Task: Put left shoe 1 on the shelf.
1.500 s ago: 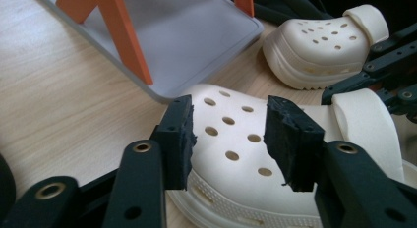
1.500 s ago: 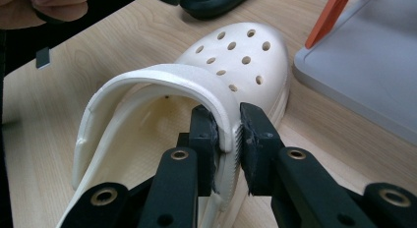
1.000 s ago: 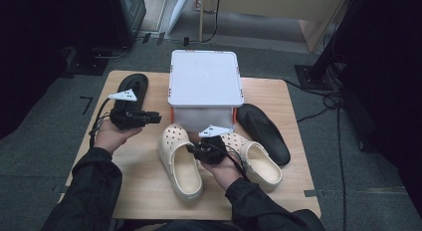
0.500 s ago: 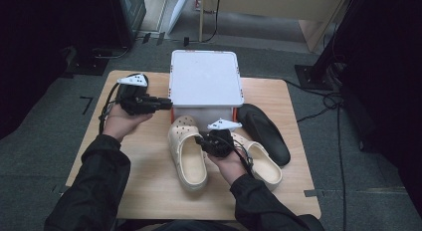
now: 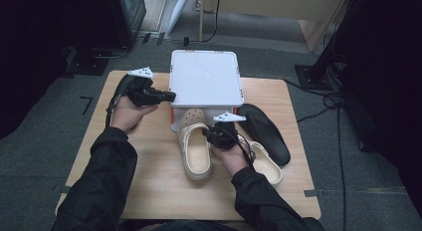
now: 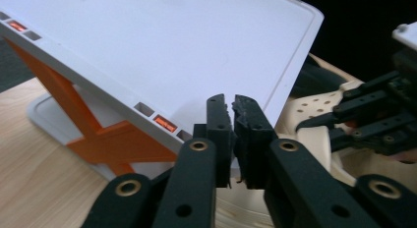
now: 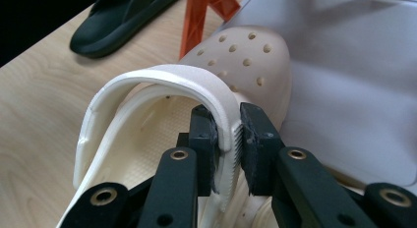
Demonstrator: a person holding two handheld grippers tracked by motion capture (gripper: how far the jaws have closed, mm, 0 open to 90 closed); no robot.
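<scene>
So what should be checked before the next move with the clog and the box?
1. Right gripper clamped on the clog strap: ok.
2. Left gripper shut at the lid edge: ok.
3. Lid actually pinched between its jaws: cannot tell.
4. Clog toe pointing at the box: ok.
5. Opening wide enough for the clog: cannot tell.
6. Second clog lying clear of the path: ok.
</scene>
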